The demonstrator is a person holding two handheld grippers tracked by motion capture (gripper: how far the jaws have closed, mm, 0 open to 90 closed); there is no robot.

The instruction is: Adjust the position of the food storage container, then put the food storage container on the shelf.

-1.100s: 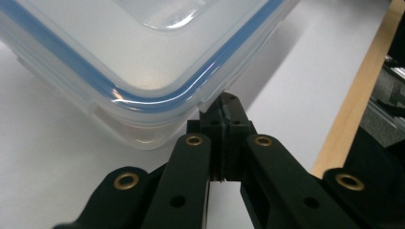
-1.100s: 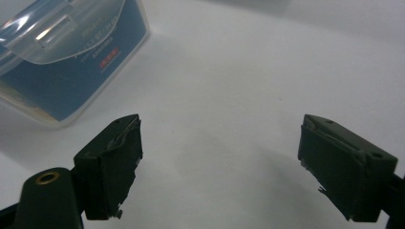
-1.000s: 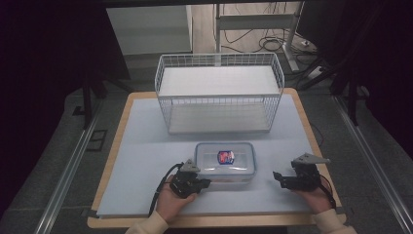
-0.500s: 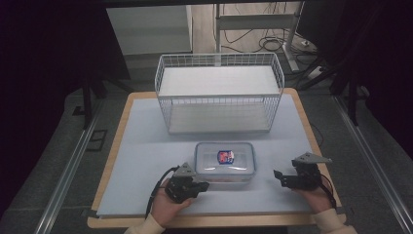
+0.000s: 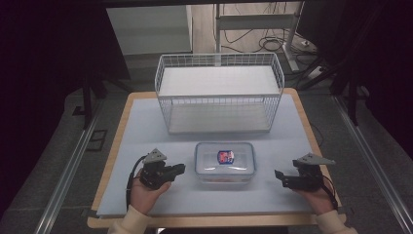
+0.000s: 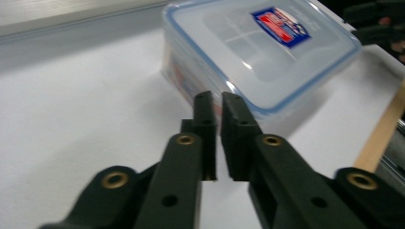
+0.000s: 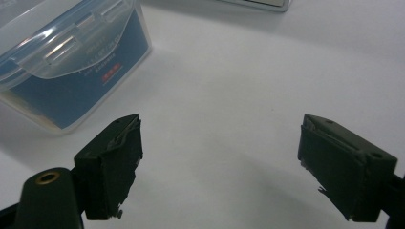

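Left gripper point(image 5: 179, 169) sits just left of the plastic box point(image 5: 225, 162) in the high view, tips aimed at the box's left end but not touching it. Right gripper point(image 5: 278, 177) rests apart from the box's right side, pointed inward, so the two flank it, probably to work the side latches. Box lies lid-on near the front middle of the white mat point(image 5: 146, 126), with the wire basket point(image 5: 219, 97) well behind it, likely where the box is headed.

Left gripper view: left gripper point(image 6: 218, 102) has its jaws nearly together, a thin slit between them that has just been widening, nothing inside. The box point(image 6: 258, 52) corner sits right past the tips; contact is hard to tell because of blur.

Right gripper view: right gripper point(image 7: 219, 143) has its jaws spread wide over bare mat point(image 7: 248, 62), holding nothing. The box point(image 7: 71, 62) is off to the upper left, its end latch facing this gripper, ready for a reach.
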